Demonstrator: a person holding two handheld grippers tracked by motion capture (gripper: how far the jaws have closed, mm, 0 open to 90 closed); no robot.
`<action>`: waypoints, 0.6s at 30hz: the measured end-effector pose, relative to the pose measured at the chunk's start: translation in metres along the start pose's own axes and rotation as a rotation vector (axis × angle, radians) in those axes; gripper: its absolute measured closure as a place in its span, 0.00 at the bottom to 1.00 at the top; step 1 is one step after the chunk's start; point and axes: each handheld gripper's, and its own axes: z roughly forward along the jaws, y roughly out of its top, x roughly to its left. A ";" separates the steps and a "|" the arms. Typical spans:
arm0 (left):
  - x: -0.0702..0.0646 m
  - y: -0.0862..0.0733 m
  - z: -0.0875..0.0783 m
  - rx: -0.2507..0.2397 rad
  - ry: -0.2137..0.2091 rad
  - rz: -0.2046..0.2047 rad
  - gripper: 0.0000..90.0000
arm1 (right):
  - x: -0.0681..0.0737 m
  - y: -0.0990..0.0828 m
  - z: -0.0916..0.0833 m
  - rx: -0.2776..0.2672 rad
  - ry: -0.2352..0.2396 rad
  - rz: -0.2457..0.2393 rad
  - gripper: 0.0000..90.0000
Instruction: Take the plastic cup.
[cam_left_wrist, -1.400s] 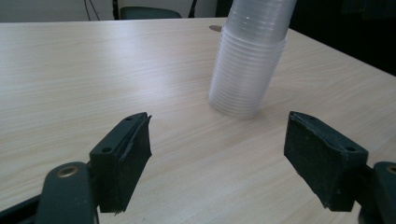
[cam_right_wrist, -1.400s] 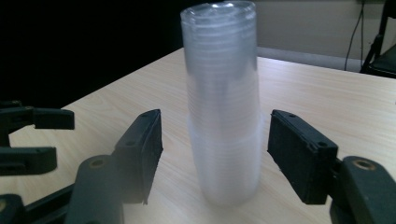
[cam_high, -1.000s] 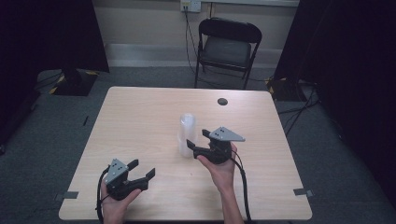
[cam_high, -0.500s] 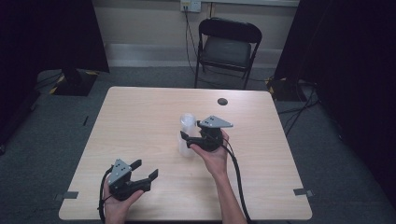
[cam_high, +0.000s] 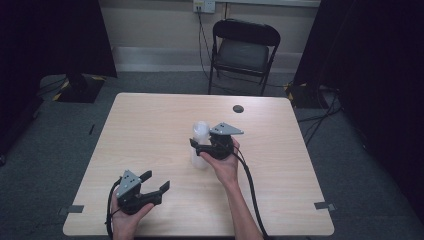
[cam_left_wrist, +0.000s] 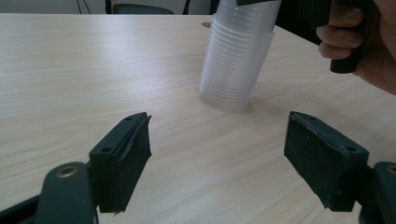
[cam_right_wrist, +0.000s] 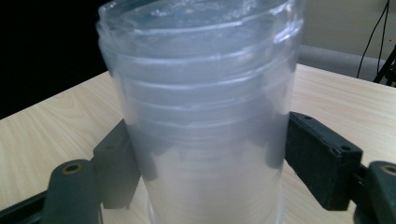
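A stack of clear plastic cups (cam_high: 201, 129) stands upright near the middle of the table. My right gripper (cam_high: 196, 147) is at the stack's right side, open, with one jaw on each side of the cups. In the right gripper view the cup stack (cam_right_wrist: 201, 116) rises between the two jaws of the right gripper (cam_right_wrist: 210, 154); I cannot tell whether the pads touch it. My left gripper (cam_high: 156, 181) rests near the front left of the table, open and holding nothing. In the left gripper view the left gripper (cam_left_wrist: 217, 144) points toward the cup stack (cam_left_wrist: 238, 56), well short of it.
The light wooden table (cam_high: 150, 130) carries a small dark round object (cam_high: 238, 108) near its far edge. A black folding chair (cam_high: 245, 50) stands beyond the table. The hand on the right gripper (cam_left_wrist: 359, 37) is beside the stack.
My right gripper has moved left and forward to the cup stack, and its jaws now stand on both sides of it. The left gripper has barely moved.
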 end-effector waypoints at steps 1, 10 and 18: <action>0.000 0.000 0.000 -0.003 -0.001 -0.001 0.25 | 0.000 0.000 0.001 0.002 0.000 0.000 0.27; 0.000 -0.001 0.001 0.000 -0.006 -0.007 0.25 | 0.003 -0.001 0.005 -0.002 0.000 -0.006 0.34; 0.000 0.000 0.000 -0.001 -0.007 -0.004 0.25 | 0.003 0.001 0.003 -0.009 0.002 -0.021 0.35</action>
